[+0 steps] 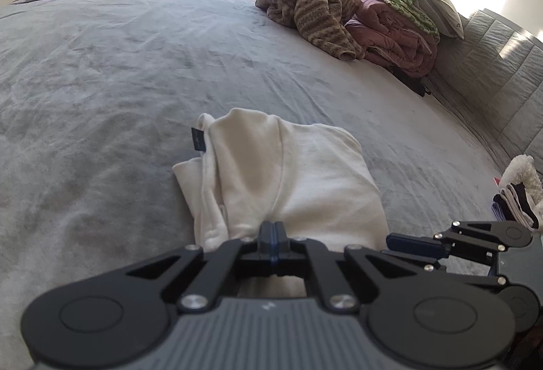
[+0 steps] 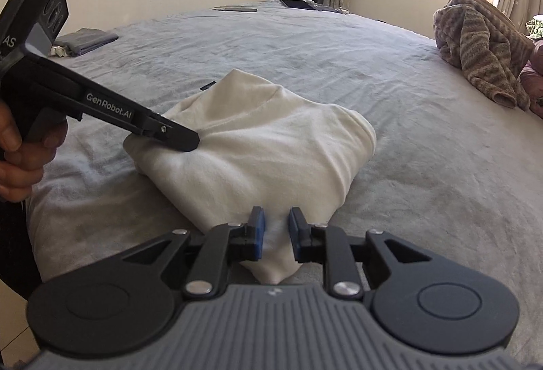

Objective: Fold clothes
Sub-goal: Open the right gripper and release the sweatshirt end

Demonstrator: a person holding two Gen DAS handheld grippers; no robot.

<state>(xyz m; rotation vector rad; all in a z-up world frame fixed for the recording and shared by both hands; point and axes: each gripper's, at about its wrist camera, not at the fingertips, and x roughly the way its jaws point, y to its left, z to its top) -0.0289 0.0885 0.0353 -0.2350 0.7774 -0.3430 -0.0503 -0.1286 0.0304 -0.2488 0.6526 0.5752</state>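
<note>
Grey bed (image 1: 135, 71): left tool (image 1: 272, 229) (pinching garment (image 1: 288, 166))

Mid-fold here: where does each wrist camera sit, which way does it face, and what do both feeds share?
Left wrist: on the left tongs, facing down the grey bed toward the window; tongs shut on the white garment, right tongs showing at right.
Right wrist: on the right tongs, facing across the bed; tongs parted astride the garment's near corner, left tongs and a hand at left.
Shared: garment, bed, striped blanket.

A cream-white garment (image 2: 258, 146) lies partly folded into a lumpy bundle on the grey bed (image 2: 424, 139).
</note>
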